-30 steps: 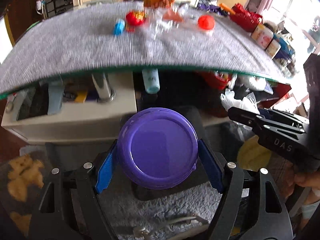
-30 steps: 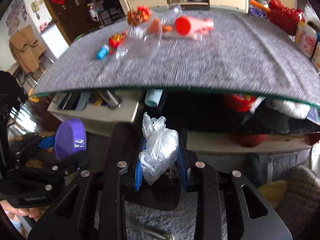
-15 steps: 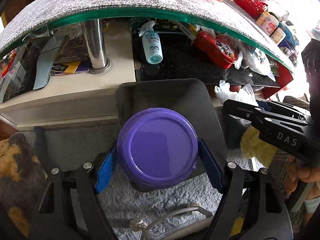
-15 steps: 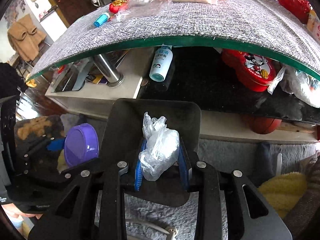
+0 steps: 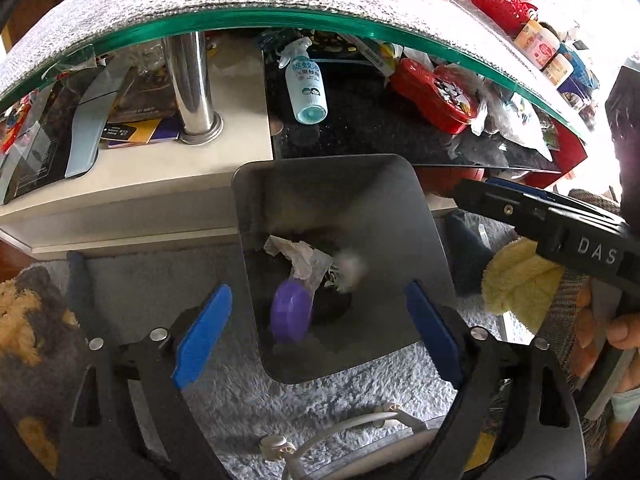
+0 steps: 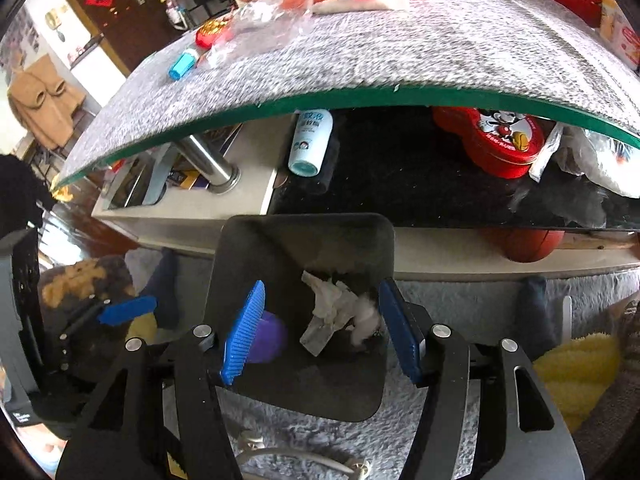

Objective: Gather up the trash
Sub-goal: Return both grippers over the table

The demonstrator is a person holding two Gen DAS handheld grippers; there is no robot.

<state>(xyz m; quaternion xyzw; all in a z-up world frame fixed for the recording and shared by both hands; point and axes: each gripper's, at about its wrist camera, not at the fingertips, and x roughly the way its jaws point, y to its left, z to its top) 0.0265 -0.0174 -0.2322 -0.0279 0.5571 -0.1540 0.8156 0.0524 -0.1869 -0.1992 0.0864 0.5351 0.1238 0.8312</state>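
Both grippers hang over a dark grey bin on the rug. My left gripper has its jaws opening wide, with nothing pressed between the blue pads. Below it, a purple lid drops on edge into the bin beside a crumpled tissue. A blurred clear plastic bag falls below my right gripper, whose jaws are also opening and are off the bag. In the right wrist view the lid shows behind the left pad, inside the bin.
A glass table under a grey mat overhangs the bin, carrying a blue cap, red wrappers and clear plastic. The shelf below holds a spray bottle and a red tin. A white cable and a yellow cloth lie nearby.
Both grippers sank toward the bin and opened. The purple lid left the left jaws and the plastic bag left the right jaws; both now drop into the bin.
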